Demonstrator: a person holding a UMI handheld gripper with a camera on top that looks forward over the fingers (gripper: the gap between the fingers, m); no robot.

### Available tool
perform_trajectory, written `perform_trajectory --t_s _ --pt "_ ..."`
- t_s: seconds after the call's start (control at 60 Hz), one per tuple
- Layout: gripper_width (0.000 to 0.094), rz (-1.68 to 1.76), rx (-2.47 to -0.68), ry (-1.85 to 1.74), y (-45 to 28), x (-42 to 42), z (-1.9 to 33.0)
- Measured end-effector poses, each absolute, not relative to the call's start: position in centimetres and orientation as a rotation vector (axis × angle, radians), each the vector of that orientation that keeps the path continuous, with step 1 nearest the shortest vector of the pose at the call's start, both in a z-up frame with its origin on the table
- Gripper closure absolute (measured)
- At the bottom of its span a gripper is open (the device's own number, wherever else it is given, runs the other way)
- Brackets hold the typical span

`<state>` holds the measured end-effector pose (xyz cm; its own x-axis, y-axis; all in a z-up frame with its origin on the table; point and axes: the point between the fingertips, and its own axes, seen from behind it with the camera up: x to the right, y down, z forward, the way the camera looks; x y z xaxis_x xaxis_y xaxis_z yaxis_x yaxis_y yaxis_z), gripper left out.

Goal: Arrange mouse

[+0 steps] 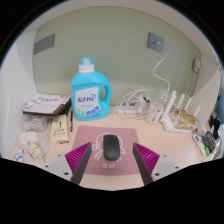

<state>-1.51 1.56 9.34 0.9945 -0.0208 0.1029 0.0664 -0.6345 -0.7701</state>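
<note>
A dark grey mouse (110, 149) lies on a pink mouse mat (97, 137) with a white drawing, on a beige desk. My gripper (112, 162) is open, its two magenta pads (78, 158) spread wide at either side of the mat's near part. The mouse rests on the mat between the fingers and a little ahead of them, with a clear gap at each side. Nothing is held.
A blue detergent bottle (88, 90) stands beyond the mat. Left are papers and small items (45, 108). Right are white cables (135, 102) and a white router (178, 116). A wall with sockets (156, 42) is behind.
</note>
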Motion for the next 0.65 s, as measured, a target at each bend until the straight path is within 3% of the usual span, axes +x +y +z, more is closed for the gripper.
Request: perform_trajectory --t_s 0.233,0.467,0.65 --pt "0.0089 -0.132 -2.214 -0.034 -8.0 -2.5 14.3" --pt "0.0088 -0.139 -2.199 -0.029 -15.4 -2.7 15.8" --pt "0.009 -0.142 -2.195 -0.04 -16.9 -2.7 16.0"
